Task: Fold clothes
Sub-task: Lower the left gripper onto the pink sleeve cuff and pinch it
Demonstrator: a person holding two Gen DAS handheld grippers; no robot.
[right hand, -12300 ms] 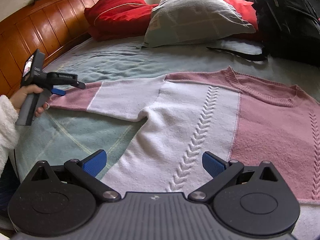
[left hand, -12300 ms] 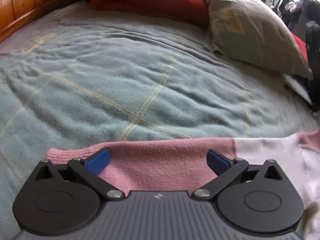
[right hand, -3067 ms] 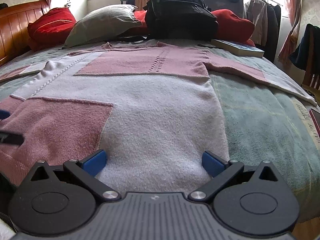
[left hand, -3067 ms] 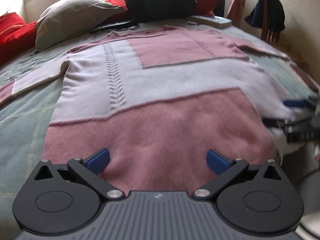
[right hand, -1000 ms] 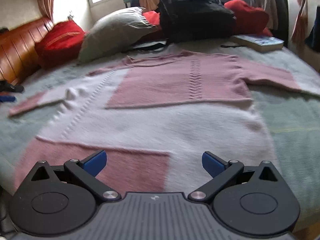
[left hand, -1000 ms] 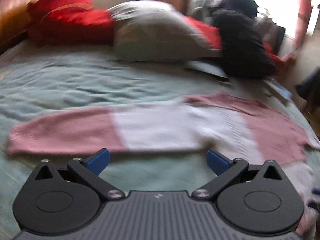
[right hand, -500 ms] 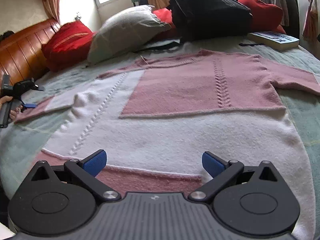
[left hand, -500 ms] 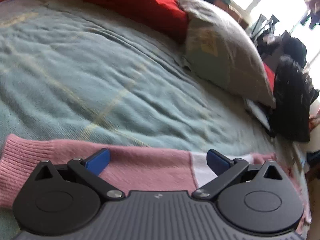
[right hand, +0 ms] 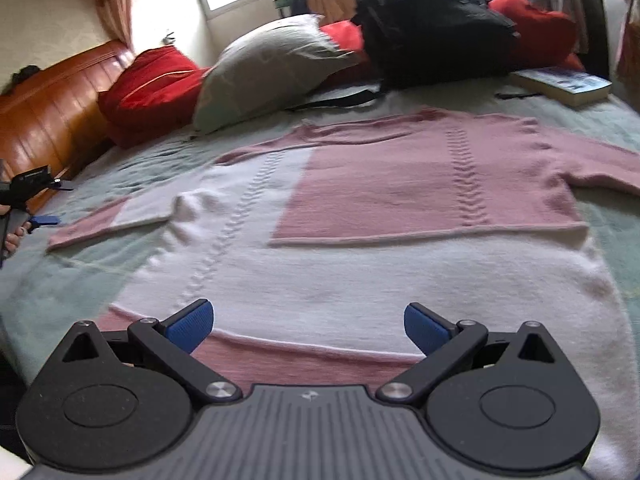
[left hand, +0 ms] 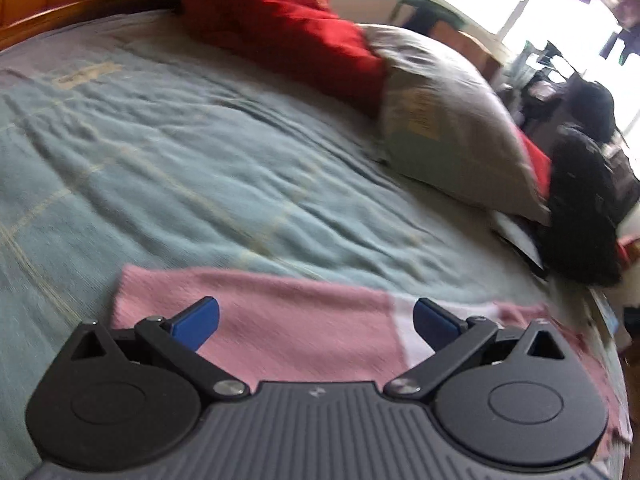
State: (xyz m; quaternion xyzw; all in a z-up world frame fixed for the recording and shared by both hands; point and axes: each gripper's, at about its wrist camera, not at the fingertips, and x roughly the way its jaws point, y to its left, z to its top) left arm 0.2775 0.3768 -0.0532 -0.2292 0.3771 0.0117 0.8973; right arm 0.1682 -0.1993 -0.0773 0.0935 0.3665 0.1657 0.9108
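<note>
Fingers of the left gripper (left hand: 316,320) stand wide apart with nothing between them, poised over the pink cuff end of the sweater's sleeve (left hand: 260,320), which lies flat on the bed's green blanket (left hand: 160,160). Whether the blue pads touch the knit cannot be told from that blurred view. Beyond the sleeve lie a red pillow (left hand: 288,28), a grey pillow (left hand: 448,120) and a black backpack (left hand: 580,208).

The right gripper (right hand: 308,328) is likewise spread open and empty, low over the hem of the sweater (right hand: 360,272).

As a judgement, the folding has hardly begun: the pink-and-white sweater lies spread face-up across the bed, both sleeves out to the sides, with no fold laid in it. Only a small bunch shows near the underarm on the left gripper's side. Left to do, likely: bring each sleeve in across the body, then fold the body itself. The left gripper seems set to pick up the cuff first.

The right wrist view shows the whole garment, the book (right hand: 564,84) by the backpack, the wooden headboard (right hand: 48,120) and the left gripper from outside at the sleeve's end, held in a hand (right hand: 12,236). The left wrist view shows only the sleeve close up, its pink-to-white seam, and none of the body.
</note>
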